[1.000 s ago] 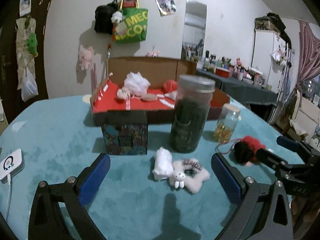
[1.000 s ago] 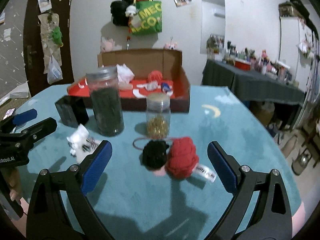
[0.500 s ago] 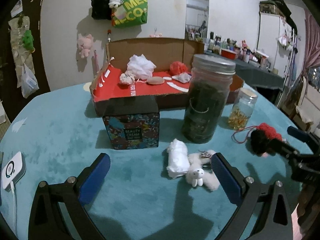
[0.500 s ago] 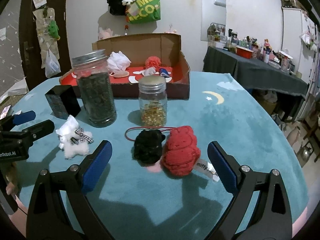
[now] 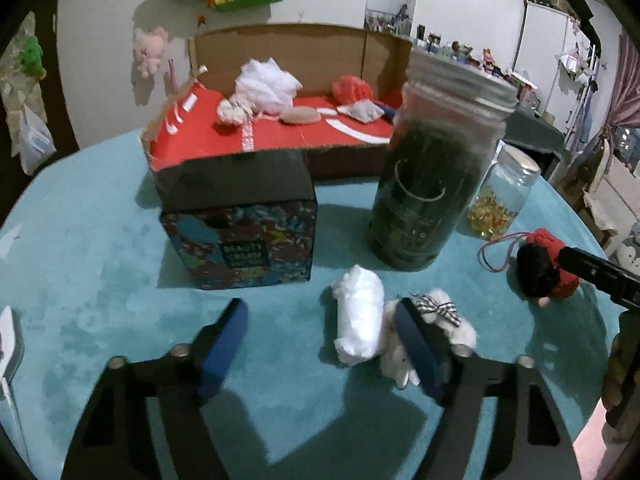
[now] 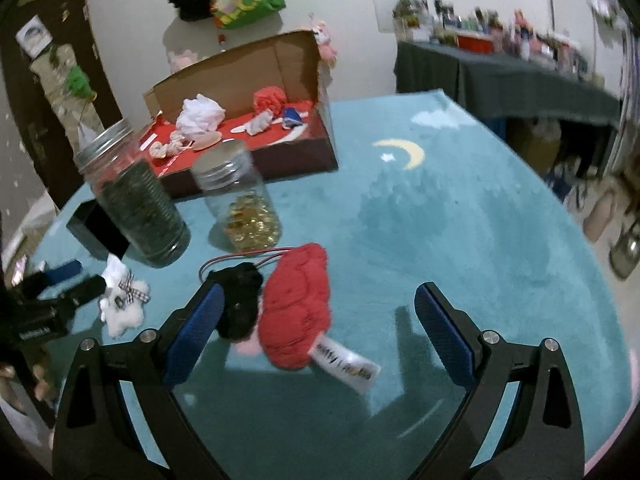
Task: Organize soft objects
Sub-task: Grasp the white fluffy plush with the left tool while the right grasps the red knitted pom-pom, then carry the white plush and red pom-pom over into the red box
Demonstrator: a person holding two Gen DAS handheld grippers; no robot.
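A white plush bunny with a checked bow [image 5: 434, 322] and a white rolled cloth [image 5: 358, 316] lie on the teal table cover. My left gripper [image 5: 320, 340] is open; the cloth lies between its fingers and its right finger rests over the bunny. A red and black plush toy [image 6: 294, 308] with a white tag lies between the fingers of my open right gripper [image 6: 316, 320]; it also shows in the left wrist view [image 5: 544, 266]. The bunny shows in the right wrist view [image 6: 122, 302]. An open cardboard box [image 5: 280, 128] with a red floor holds several soft items.
A tall jar of dark contents [image 5: 428, 184], a small jar of yellow capsules [image 5: 502, 200] and a patterned box [image 5: 240, 224] stand in front of the cardboard box. A white device [image 5: 8, 344] lies at the left table edge. A dark side table [image 6: 500, 68] stands behind.
My left gripper has moved forward and down and its fingers have narrowed around the white cloth. My right gripper has advanced and tilted over the red and black toy.
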